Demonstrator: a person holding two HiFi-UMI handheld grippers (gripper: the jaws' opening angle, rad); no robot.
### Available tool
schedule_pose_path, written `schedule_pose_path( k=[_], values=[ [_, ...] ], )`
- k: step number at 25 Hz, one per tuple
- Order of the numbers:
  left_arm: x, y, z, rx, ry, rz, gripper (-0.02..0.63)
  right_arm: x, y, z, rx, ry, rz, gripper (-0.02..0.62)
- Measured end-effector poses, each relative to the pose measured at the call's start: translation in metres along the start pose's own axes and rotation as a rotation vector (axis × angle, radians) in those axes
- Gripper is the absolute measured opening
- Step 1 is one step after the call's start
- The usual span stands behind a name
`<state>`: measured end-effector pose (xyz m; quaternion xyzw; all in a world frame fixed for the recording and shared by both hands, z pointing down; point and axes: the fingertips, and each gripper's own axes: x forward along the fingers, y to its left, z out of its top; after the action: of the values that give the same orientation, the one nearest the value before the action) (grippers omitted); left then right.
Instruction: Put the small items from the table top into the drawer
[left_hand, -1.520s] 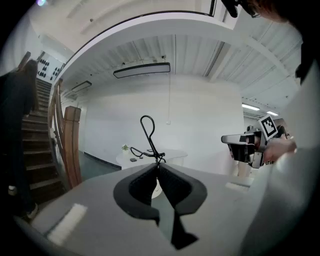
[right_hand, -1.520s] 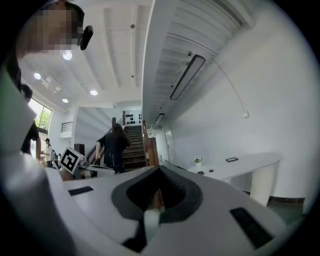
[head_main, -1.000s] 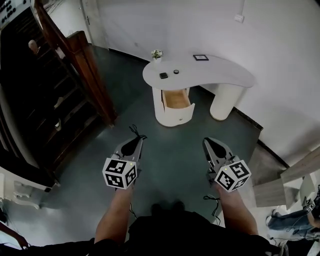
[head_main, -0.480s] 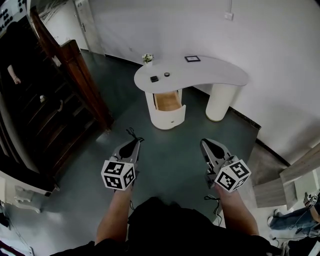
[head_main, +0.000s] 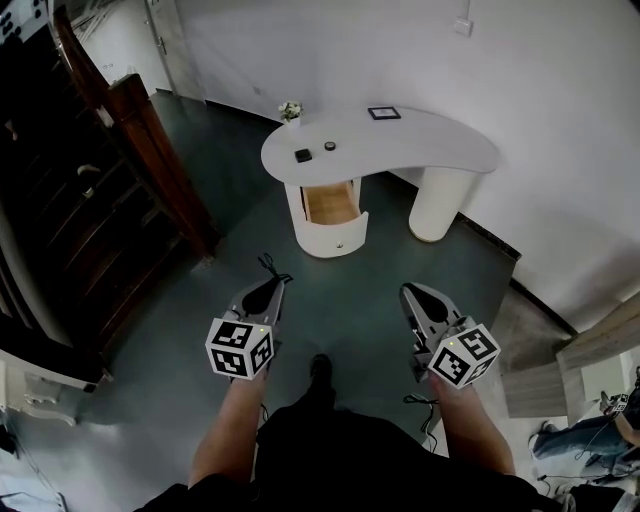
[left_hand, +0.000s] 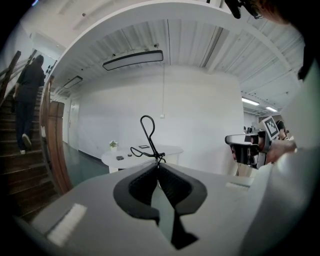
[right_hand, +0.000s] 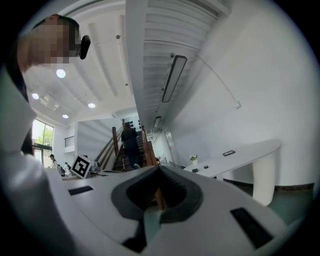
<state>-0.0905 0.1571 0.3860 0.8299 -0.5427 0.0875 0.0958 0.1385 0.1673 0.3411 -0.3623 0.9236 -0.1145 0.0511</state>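
Shoe (head_main: 320, 368) has appeared between left tongs (head_main: 274, 285) and right tongs (head_main: 409, 291).

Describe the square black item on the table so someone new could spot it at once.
Find the white curved table, then its left end above the open drawer. Two small dark things lie there: the square black item is the left one in the head view, flat and square-cornered, unlike the round item beside it.

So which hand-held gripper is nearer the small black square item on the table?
Left. Left hand-held gripper: far short of the black square item. Right hand-held gripper: equally short, further aside.
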Motion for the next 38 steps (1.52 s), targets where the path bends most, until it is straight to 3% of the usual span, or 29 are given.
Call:
schedule_pose_path(
  k=[8,22,30,38],
  values=[
    [0.064,0.035,0.006,-0.006,0.017,-0.027,0.023,0.055,-0.045,-0.009,0.013,0.050,-0.022,0.011],
    [0.164,0.141,0.011,-0.018,0.051,-0.070,0.023,0.203,-0.099,-0.025,0.022,0.178,-0.040,0.011],
    [0.188,0.185,0.013,-0.038,0.052,-0.082,0.023,0.255,-0.102,-0.028,0.030,0.203,-0.044,0.011],
    [0.208,0.201,0.013,-0.050,0.044,-0.084,0.023,0.285,-0.112,-0.033,0.027,0.217,-0.026,0.011]
  ],
)
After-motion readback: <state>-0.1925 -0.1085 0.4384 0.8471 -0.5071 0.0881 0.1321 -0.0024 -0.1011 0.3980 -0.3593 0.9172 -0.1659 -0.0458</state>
